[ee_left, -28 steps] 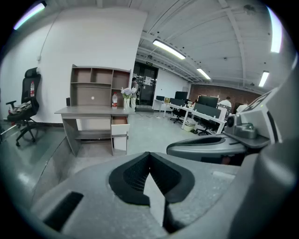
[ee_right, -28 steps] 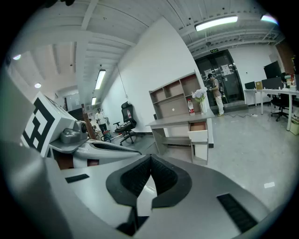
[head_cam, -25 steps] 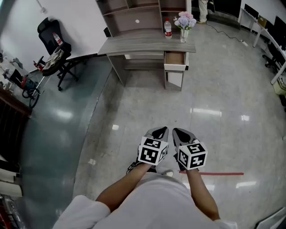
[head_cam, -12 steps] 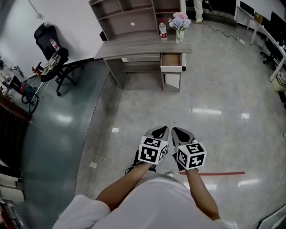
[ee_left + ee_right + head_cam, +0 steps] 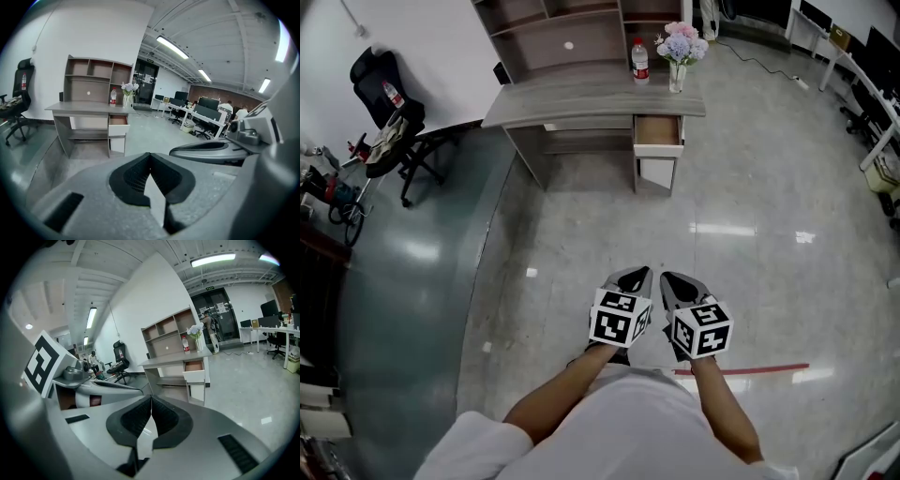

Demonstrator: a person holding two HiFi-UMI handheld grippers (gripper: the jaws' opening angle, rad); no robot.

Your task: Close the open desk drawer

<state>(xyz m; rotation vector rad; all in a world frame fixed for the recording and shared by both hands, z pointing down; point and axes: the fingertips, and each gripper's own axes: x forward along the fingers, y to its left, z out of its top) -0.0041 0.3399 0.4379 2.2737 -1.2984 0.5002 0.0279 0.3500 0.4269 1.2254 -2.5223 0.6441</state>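
The grey desk [image 5: 591, 101] stands far ahead against the wall, and its top right drawer [image 5: 657, 132] is pulled out, with a brown inside and a white front. Both grippers are held side by side over the floor, well short of the desk. My left gripper [image 5: 638, 273] is shut with nothing in it, and so is my right gripper [image 5: 671, 277]. In the left gripper view the black pads [image 5: 136, 176] meet at a point, and the drawer [image 5: 118, 123] shows small beyond them. The right gripper view has the drawer [image 5: 194, 369] ahead of the closed pads [image 5: 164, 417].
A water bottle [image 5: 639, 58] and a vase of flowers [image 5: 679, 49] stand on the desk, under a shelf unit [image 5: 553, 28]. A black office chair [image 5: 382, 111] sits at the left on dark green flooring. A red tape line [image 5: 741, 369] crosses the floor by my right arm. White desks [image 5: 853, 56] line the right.
The desk and its open drawer have slid lower and grown slightly in the head view as the person walks toward them. Both grippers keep their shut pose side by side.
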